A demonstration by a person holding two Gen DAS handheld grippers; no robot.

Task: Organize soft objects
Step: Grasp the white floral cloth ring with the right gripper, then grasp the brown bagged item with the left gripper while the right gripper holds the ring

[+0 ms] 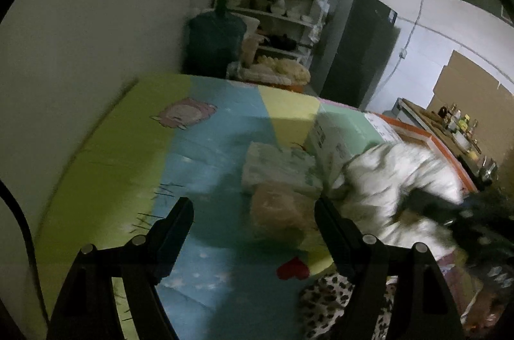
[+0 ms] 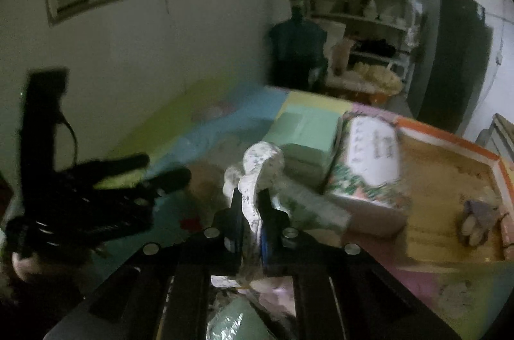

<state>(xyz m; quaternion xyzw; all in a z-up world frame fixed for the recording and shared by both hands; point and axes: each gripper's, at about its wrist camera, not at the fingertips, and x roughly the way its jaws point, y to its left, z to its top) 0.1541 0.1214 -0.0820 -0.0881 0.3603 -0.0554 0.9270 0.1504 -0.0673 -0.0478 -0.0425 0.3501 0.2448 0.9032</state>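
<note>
right gripper (image 2: 249, 205) pinching floral cloth (image 2: 261, 161) | left gripper (image 1: 253, 211) open, empty | lift cloth clear, carry toward box (image 2: 449, 179) at right of frame

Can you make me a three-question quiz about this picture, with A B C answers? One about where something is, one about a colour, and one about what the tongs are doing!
1. Where is the wooden tray with the orange rim?
A. To the right of the flowery box
B. On the top shelf
C. On top of the water jug

2. What colour is the little heart on the mat?
A. Blue
B. Red
C. White

3. What are the right tongs doing?
A. Wide open and holding nothing
B. Shut on the white flowery cloth
C. Holding a spoon

Answers:
1. A, because the tray sits on the mat just right of the flowery box.
2. B, because the heart looks red against the mat.
3. B, because the white flowery cloth is pinched between the two fingers, while the left tongs are open and hold nothing.
</note>
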